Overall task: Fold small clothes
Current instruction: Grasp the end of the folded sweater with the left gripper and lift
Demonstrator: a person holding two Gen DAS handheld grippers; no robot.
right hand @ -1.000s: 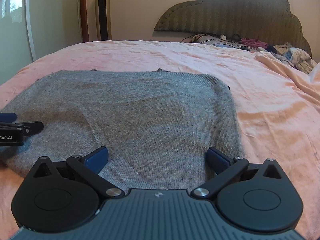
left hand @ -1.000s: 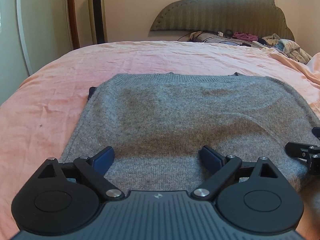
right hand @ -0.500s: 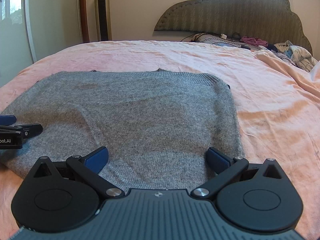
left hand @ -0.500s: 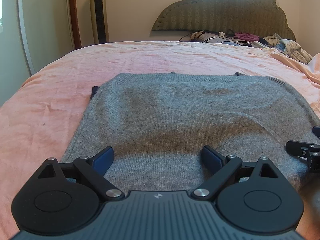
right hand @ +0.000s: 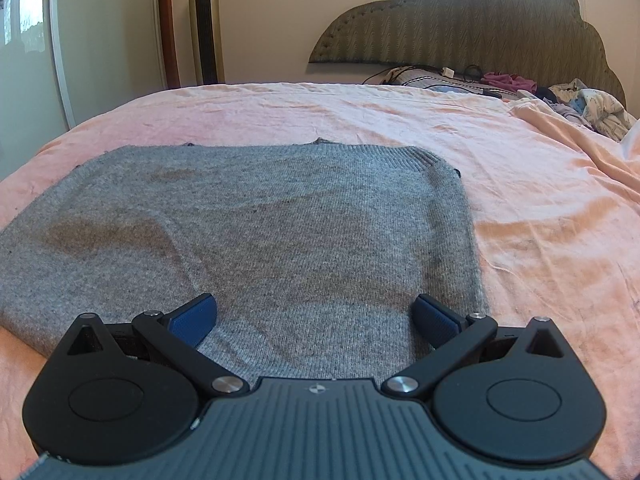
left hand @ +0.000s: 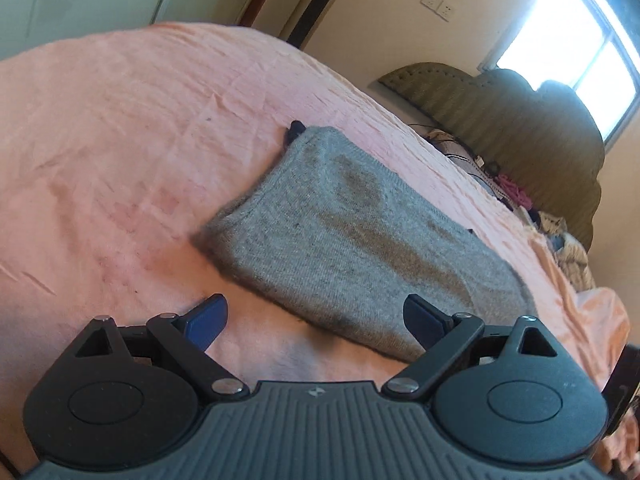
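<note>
Sweater [right hand: 256, 236], grey knit, lies flat on pink bedsheet [right hand: 540, 208]. Left gripper [left hand: 316, 316] and right gripper [right hand: 314, 316]: jaws apart, holding nothing.

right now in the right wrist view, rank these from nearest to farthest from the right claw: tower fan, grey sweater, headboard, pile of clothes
1. grey sweater: directly under and ahead of the right claw, flat on the pink sheet.
2. pile of clothes: far right, near the bed's head.
3. headboard and tower fan: both against the back wall, headboard right, fan left; too close to call.
</note>
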